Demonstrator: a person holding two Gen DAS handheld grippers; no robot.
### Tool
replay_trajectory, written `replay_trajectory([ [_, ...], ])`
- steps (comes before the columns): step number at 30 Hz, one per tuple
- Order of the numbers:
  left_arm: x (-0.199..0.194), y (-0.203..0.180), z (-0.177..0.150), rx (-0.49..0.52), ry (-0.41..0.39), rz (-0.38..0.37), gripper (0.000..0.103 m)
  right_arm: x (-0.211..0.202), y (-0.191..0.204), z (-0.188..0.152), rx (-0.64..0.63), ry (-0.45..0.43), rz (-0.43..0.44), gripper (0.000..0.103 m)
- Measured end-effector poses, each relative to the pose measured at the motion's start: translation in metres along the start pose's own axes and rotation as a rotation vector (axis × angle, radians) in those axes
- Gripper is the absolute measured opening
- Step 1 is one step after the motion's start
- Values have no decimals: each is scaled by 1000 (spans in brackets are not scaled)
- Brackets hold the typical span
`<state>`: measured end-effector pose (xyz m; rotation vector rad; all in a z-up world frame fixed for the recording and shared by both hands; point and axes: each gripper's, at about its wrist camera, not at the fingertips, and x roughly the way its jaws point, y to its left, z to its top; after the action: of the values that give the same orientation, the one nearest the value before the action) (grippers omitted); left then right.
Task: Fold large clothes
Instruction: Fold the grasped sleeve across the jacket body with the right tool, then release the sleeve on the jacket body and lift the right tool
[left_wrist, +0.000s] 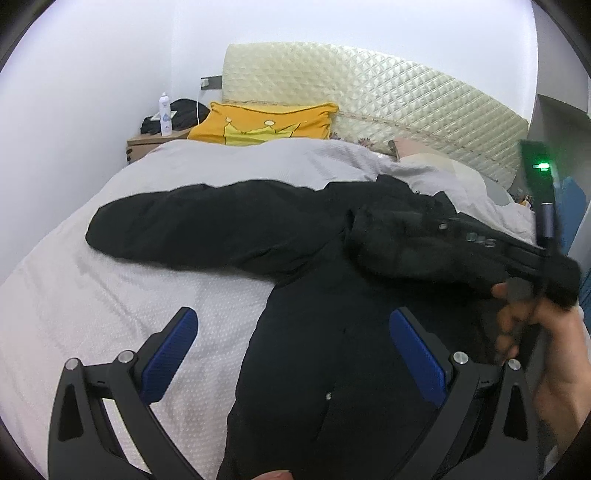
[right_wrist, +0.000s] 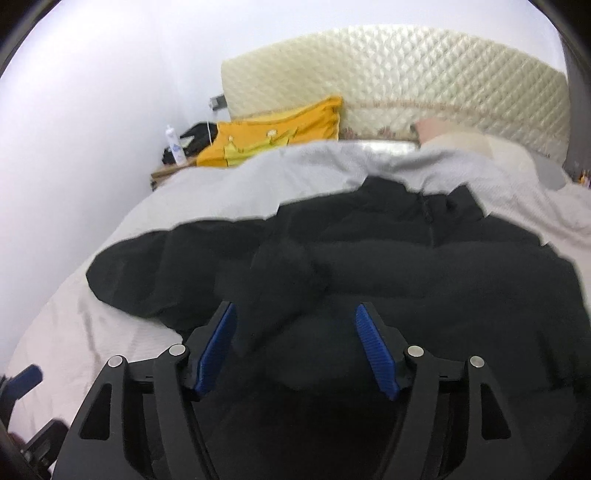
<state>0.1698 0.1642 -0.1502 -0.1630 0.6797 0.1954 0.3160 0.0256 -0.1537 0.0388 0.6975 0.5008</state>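
- L gripper (left_wrist: 293, 354), nearest: jaws spread wide, nothing between the blue pads (left_wrist: 170, 356). It hangs over the near edge of the bed (left_wrist: 74, 295), half over bare cover, half over the jacket hem. Prob. waiting its turn.
- R gripper (right_wrist: 295, 345): jaws apart too, pads not pressing on anything; black cloth lies below and between them, but I see no pinch. Looks like it has let go, not grabbing.
- A hand (left_wrist: 546, 332) at the right side in the left view grips the other tool's handle; a green light shows above it.
- Black jacket (left_wrist: 314, 350), the task's thing: spread on the bed, body running twd the near edge, collar twd the headboard side. One sleeve (left_wrist: 192, 225) stretches out flat twd the left edge; the other sleeve (left_wrist: 461, 251) lies across the chest, prob. laid there as a first fold.
- Next, I'd guess: left sleeve in, then body doubled.
- Far end: yellow pillow (left_wrist: 269, 123) against the quilted headboard (left_wrist: 369, 103).
- Far left corner: nightstand (left_wrist: 147, 142) w/ a white bottle (left_wrist: 165, 114).
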Motion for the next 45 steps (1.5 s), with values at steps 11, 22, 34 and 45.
replay_trajectory([
  [11, -70, -24, 27, 12, -63, -38, 103, -125, -21, 17, -41, -146, -87, 67],
  [22, -146, -64, 22, 65, -132, -103, 103, -257, -55, -10, 27, -274, -151, 67],
  [34, -163, -100, -3, 131, -142, -146, 103, -312, -84, -70, 77, -320, -164, 67],
  [45, -161, -119, -19, 168, -146, -126, 103, -330, -83, -113, 72, -348, -210, 71],
])
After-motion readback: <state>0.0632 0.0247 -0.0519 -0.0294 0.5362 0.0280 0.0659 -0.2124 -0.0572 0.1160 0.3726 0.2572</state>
